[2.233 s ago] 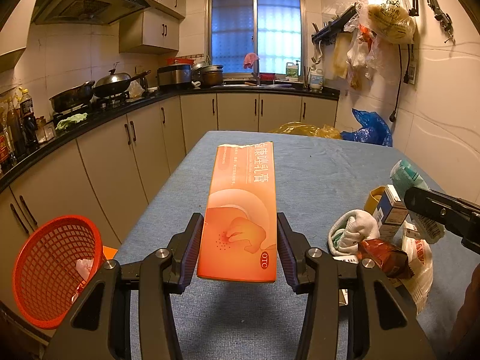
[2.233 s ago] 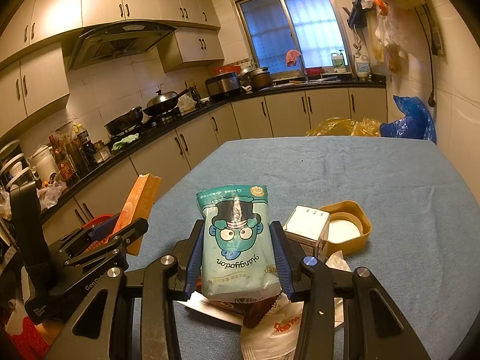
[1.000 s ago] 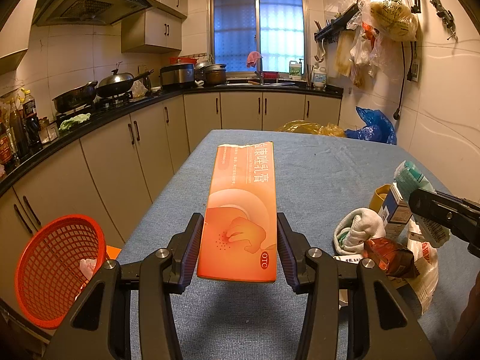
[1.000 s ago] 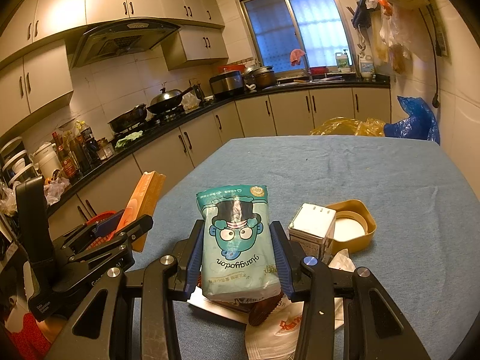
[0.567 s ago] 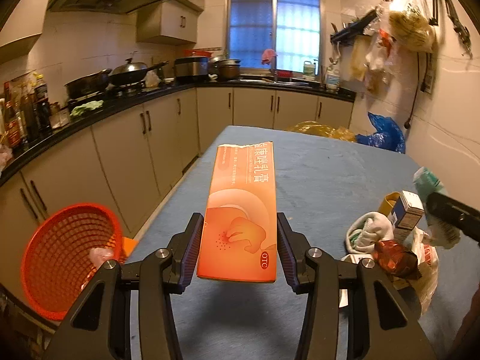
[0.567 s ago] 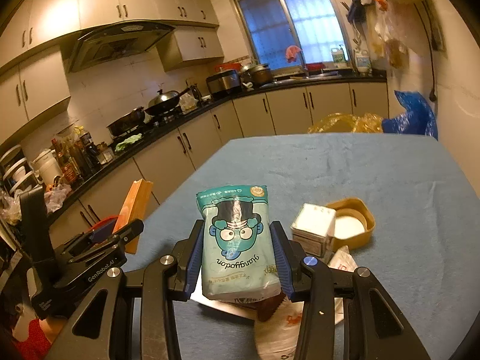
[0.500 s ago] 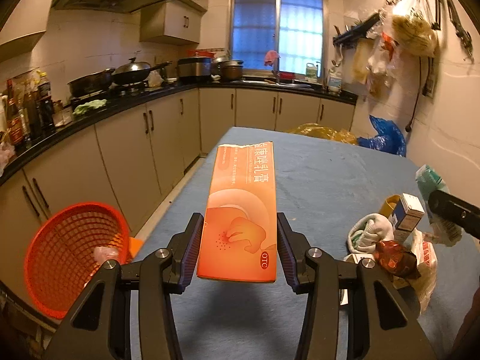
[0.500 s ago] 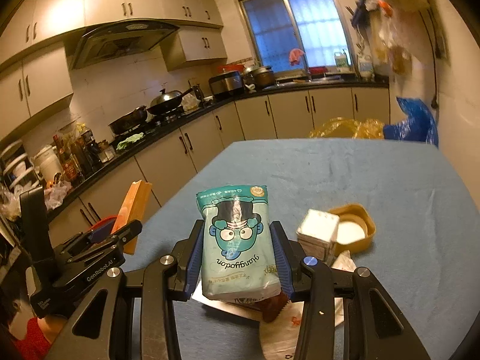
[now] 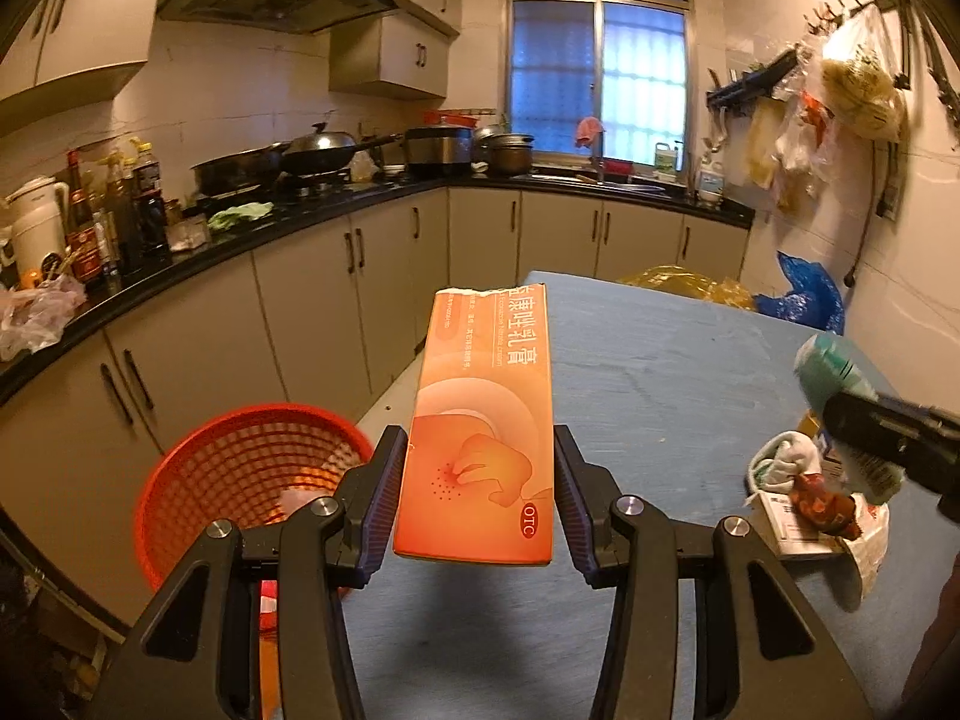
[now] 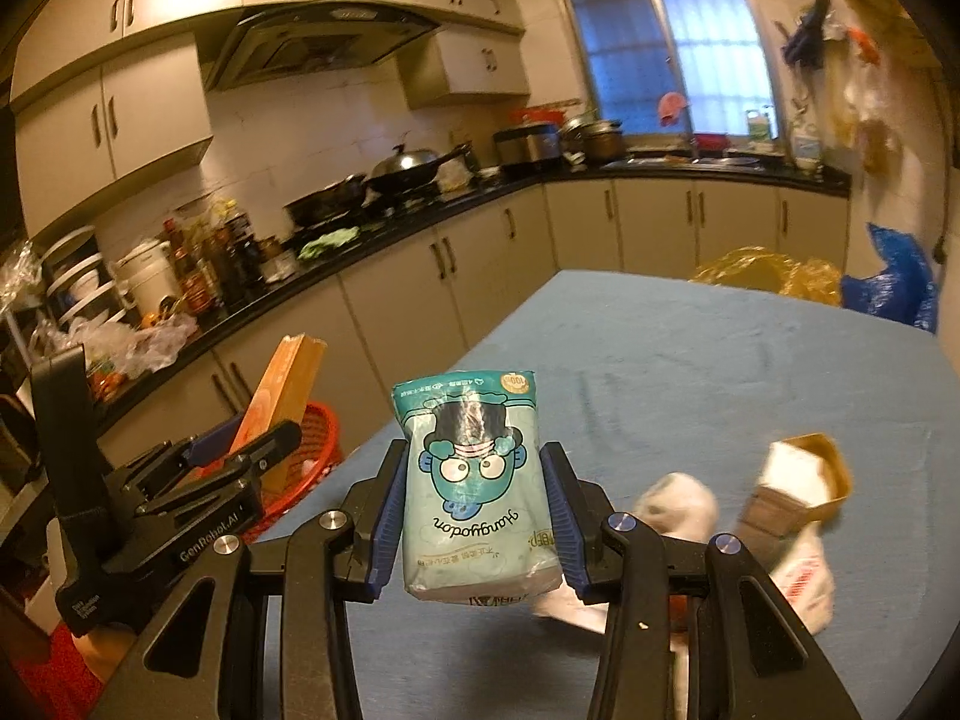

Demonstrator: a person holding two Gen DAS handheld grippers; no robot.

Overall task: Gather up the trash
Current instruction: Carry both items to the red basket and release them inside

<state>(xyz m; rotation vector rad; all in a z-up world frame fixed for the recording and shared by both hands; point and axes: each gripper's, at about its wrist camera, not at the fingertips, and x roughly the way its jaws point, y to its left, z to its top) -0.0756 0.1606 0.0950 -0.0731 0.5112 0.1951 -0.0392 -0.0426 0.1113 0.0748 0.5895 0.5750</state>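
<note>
Trash is carried in both grippers, each piece clamped between its two fingers and held up off the blue table (image 9: 660, 372), apparently so that it can be taken over to the bin.

Nearest in the left wrist view, the left gripper (image 9: 477, 489) is closed on a long orange medicine box (image 9: 483, 432). Its lower end sits between the fingers and the rest juts forward along them, above the table's left edge. Just beyond and below that edge, on the floor, stands the red mesh basket (image 9: 240, 468), a pale scrap visible inside. It is probably the target; the box is near it but not yet over it.

In the right wrist view, the right gripper (image 10: 474, 531) grips a teal snack pouch (image 10: 474, 480) with a cartoon face. The pouch stands upright between the fingers, above the table's near part.

Further along the table's right side lies the remaining litter: a white crumpled cloth (image 9: 780, 462), a printed white bag (image 10: 804, 585), a small white carton (image 10: 792, 480) and a shallow yellow lid (image 10: 837, 468) beside it. At the far edge, a yellow plastic bag (image 9: 684, 282) and a blue plastic bag (image 9: 804, 294).
</note>
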